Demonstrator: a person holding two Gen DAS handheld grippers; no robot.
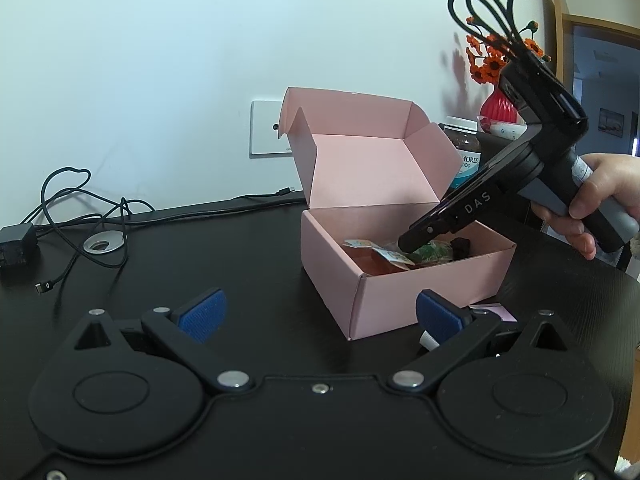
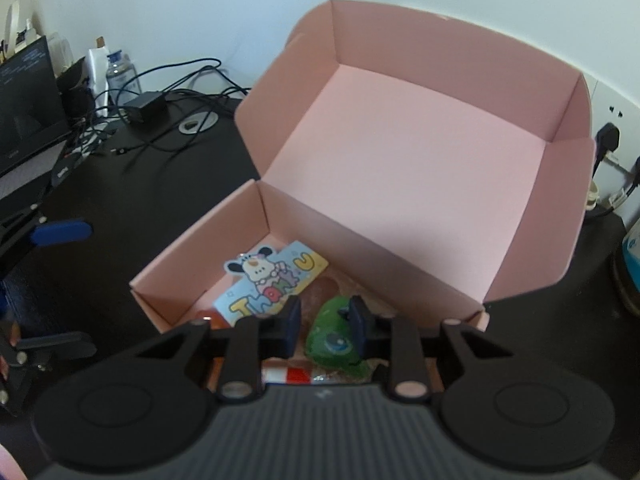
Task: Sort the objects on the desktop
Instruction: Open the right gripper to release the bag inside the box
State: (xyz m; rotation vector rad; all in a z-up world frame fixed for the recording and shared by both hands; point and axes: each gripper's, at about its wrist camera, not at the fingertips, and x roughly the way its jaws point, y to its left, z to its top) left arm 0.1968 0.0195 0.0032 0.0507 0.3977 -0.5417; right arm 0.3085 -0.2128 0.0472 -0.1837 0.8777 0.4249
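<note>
The right claw [image 2: 325, 326] reaches down into the pink box [image 2: 192, 264], near its front wall, pinched on the green toy [image 2: 332, 336]. The left claw [image 1: 320, 316] waits wide apart outside.

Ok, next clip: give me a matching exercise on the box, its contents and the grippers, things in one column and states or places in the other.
Things:
1. pink box
2. thank-you card
3. left hand-held gripper
4. green packet

States or places:
A. open above the black desk, nothing between its fingers
B. lid folded up and back
C. lying flat in the box, at the left in the right wrist view
D. between the fingers of the right hand-held gripper

Pairs: 1-B, 2-C, 3-A, 4-D
</note>
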